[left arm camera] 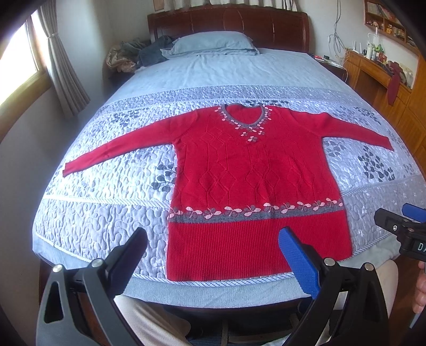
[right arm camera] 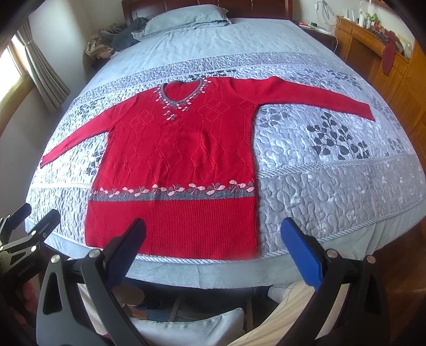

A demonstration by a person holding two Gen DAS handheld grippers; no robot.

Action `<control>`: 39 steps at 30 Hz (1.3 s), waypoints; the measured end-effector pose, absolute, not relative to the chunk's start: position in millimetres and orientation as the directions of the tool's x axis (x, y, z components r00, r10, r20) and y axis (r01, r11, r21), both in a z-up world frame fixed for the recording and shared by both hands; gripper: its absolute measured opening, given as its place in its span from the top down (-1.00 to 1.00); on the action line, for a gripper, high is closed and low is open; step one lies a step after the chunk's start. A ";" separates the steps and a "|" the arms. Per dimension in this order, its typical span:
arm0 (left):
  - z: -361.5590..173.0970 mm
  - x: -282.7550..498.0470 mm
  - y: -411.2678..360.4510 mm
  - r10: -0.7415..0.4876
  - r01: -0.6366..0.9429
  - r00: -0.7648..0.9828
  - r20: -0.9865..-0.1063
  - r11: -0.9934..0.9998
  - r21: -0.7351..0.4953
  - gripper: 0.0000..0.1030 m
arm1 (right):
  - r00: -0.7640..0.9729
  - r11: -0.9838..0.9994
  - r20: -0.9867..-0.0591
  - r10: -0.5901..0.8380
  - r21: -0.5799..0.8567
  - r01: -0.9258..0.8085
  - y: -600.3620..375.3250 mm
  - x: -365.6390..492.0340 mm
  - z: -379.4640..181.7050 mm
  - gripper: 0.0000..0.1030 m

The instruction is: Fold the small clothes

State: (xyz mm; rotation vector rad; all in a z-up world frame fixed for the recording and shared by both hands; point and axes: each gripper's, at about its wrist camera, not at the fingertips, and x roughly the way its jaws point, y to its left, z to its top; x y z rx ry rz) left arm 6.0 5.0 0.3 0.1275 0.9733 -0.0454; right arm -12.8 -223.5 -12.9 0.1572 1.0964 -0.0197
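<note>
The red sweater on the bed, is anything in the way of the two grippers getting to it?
Nothing visible is. The red knitted sweater lies flat on the quilted grey bedspread, sleeves spread out. The left gripper and right gripper hover open near its ribbed hem, with only air between.

From my left gripper (left arm camera: 213, 242), the right gripper (left arm camera: 407, 229) was cut off by the frame's right edge, its fingertips out of sight. Seen from that right one, the left one was clipped at the left edge. The small things on the shelf (left arm camera: 383, 24) far right were too tiny to identify. My own finger hid part of the sweater (left arm camera: 253, 170) hem.
</note>
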 end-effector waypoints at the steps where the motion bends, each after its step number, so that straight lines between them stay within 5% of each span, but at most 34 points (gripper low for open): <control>1: 0.2 6.0 5.3 0.019 0.095 0.562 -0.827 0.992 0.088 -0.93 | 0.457 0.989 -0.887 0.061 0.116 0.094 -223.5 -12.5 -13.4 -0.95; 39: -4.3 12.1 4.9 0.033 0.092 0.556 -0.831 0.991 0.100 -0.93 | 0.448 0.987 -0.890 0.079 0.134 0.091 -226.6 -7.4 -20.8 -0.95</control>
